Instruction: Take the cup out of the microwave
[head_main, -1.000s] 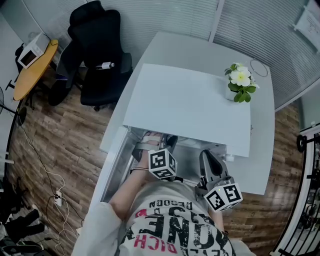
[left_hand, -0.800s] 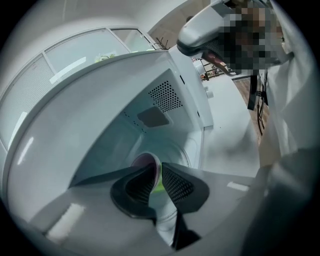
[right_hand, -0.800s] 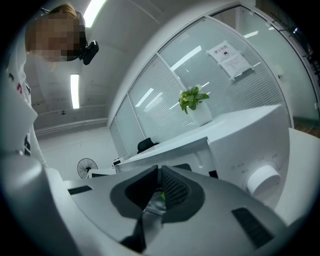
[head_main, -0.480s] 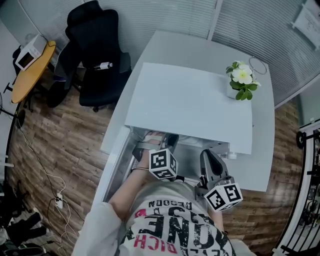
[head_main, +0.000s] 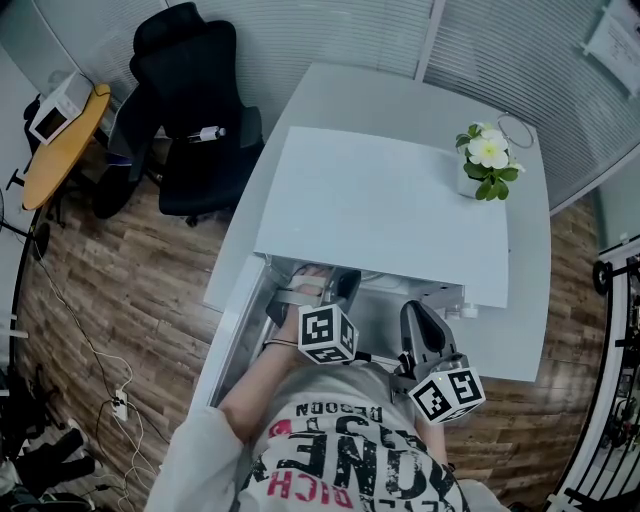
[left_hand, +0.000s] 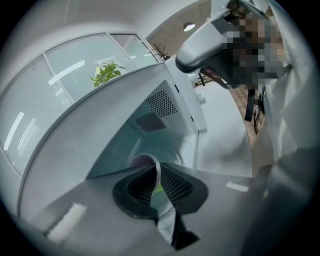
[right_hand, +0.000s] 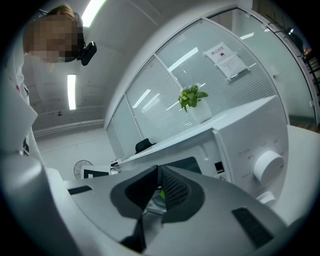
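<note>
Left gripper (left_hand: 158, 175): jaws just closed, clamped on rim of cup (left_hand: 142, 161), inside microwave (left_hand: 165, 95) ahead; right gripper (right_hand: 157, 176): clenched, empty, microwave front just ahead.

Black office chair (head_main: 195, 110) beside the white table (head_main: 350, 95), flowering potted plant (head_main: 485, 160) at its right edge.

The cup (left_hand: 143, 161) sits inside the microwave (head_main: 385, 215), a plant (head_main: 487, 158) near its far-right corner.
</note>
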